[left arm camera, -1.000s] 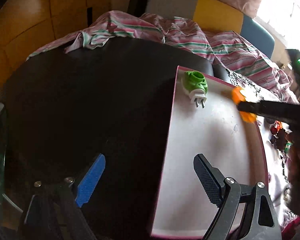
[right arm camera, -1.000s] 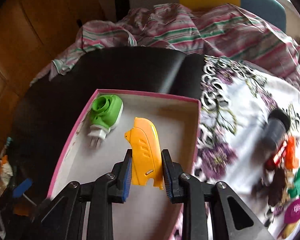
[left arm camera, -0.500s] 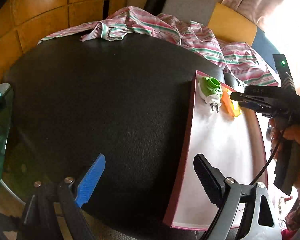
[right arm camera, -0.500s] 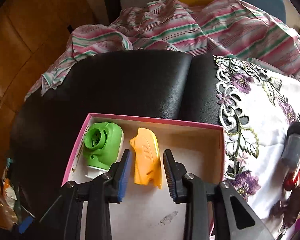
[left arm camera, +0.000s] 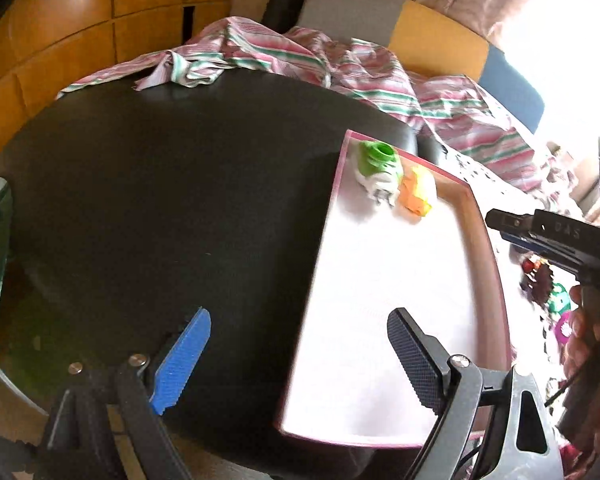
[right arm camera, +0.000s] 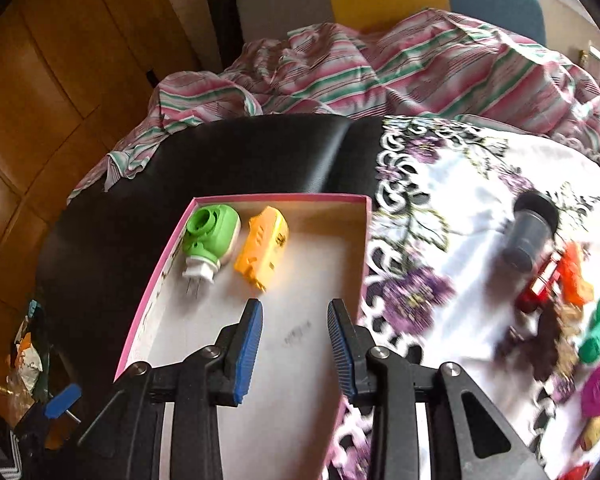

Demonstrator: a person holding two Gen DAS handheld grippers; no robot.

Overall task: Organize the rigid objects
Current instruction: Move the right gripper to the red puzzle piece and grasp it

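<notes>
Your left wrist camera sits behind the left tongs [left arm camera: 298, 356] and looks forward and down across the black worktop [left arm camera: 160, 208], with the pink-rimmed box [left arm camera: 466, 194] running along the right of its view. Your right wrist camera sits behind the right tongs [right arm camera: 296, 344], close above the near part of the same box [right arm camera: 284, 198], facing its far end and the floral cloth [right arm camera: 452, 184] to the right. Both views share the box, the green plug [left arm camera: 376, 164] [right arm camera: 210, 236] and orange piece [left arm camera: 416, 194] [right arm camera: 262, 244] inside it, and the striped fabric [left arm camera: 340, 68] [right arm camera: 380, 68] behind. The right tongs [left arm camera: 500, 224] enter the left view from its right edge
</notes>
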